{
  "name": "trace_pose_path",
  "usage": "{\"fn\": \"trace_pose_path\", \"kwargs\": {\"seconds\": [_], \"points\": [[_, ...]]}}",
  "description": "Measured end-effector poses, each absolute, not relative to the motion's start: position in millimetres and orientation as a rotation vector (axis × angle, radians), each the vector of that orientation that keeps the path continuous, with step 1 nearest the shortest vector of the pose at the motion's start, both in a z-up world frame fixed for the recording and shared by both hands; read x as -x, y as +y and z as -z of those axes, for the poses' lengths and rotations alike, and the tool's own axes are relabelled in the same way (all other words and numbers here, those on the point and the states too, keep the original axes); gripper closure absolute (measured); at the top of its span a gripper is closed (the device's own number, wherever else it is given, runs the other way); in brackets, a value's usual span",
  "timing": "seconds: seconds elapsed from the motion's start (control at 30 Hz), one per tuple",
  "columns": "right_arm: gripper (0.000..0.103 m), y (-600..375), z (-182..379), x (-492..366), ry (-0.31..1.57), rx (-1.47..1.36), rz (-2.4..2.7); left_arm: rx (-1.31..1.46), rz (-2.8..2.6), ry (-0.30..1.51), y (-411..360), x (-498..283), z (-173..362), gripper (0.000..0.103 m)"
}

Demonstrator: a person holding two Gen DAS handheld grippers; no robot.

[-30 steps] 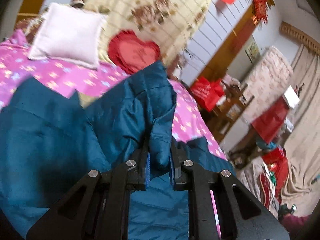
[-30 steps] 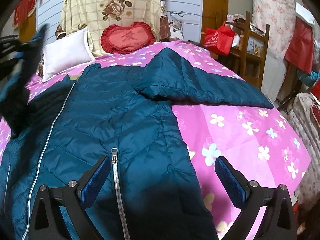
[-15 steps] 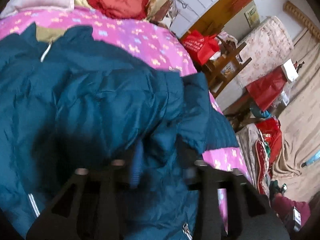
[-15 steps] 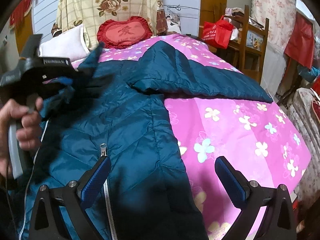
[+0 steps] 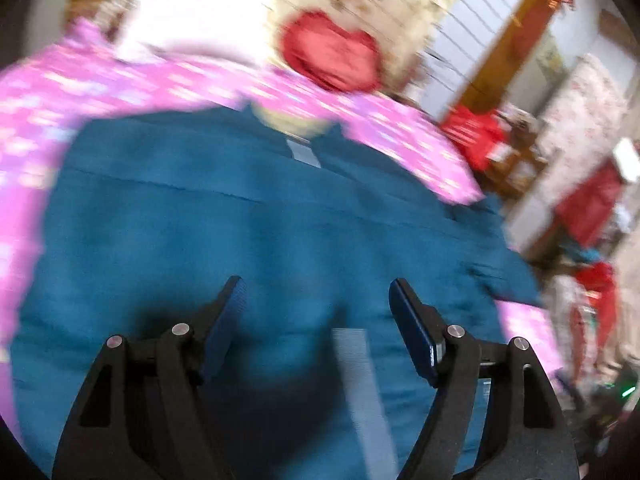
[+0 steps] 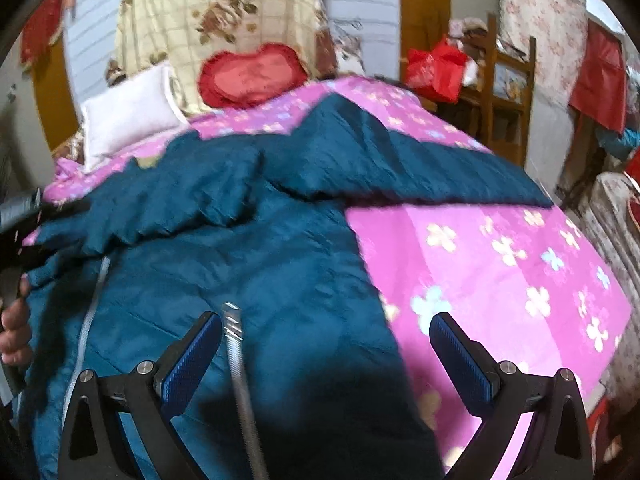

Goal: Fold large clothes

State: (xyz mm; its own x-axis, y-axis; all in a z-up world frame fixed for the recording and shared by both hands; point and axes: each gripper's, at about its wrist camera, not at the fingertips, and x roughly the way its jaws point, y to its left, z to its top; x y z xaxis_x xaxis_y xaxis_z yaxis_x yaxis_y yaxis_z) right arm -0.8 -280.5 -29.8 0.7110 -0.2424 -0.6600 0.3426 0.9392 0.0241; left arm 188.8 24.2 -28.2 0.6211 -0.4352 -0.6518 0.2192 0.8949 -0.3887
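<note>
Two grippers hang over a teal quilted jacket point(image 6: 256, 248) spread on the pink flowered bedspread point(image 6: 500, 264), and neither holds anything. The left gripper point(image 5: 316, 300) has its blue-padded fingers spread wide above the jacket's body, in a badly blurred view; the right gripper point(image 6: 326, 340) is likewise spread, over the lower front near the silver zipper point(image 6: 240, 364).

One sleeve point(image 6: 188, 204) lies folded across the chest, rumpled at its cuff end. The other sleeve point(image 6: 420, 172) stretches out flat toward the far side of the bed, so the step in hand is judged to be bringing that one in as well.

To do it well, the right gripper should take the outstretched sleeve near its cuff, pinching only the sleeve's own layers and not the bedspread beneath. It should lift just enough to clear the body, then carry the sleeve across in a straight line so it lands flat over the first. The puffy, slippery shell will likely spring and slide, so a press along the shoulder crease with the left gripper would help hold the fold. The white pillow point(image 6: 128, 120) and red heart cushion point(image 6: 252, 76) sit well clear at the head of the bed.
</note>
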Motion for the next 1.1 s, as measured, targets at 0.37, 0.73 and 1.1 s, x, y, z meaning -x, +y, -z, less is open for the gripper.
{"fn": "trace_pose_path", "kwargs": {"seconds": [0.37,0.73,1.1], "points": [[0.0,-202,14,-162,0.728,-0.025,0.027,0.345,-0.034,0.763,131,-223,45,0.029],[0.0,-247,87,-216,0.994,-0.066,0.008,0.257,-0.084,0.905,106,-257,90,0.023],[0.0,-229,33,-238,0.756,-0.084,0.022,0.188,-0.13,0.89,92,-298,82,0.023]]}}
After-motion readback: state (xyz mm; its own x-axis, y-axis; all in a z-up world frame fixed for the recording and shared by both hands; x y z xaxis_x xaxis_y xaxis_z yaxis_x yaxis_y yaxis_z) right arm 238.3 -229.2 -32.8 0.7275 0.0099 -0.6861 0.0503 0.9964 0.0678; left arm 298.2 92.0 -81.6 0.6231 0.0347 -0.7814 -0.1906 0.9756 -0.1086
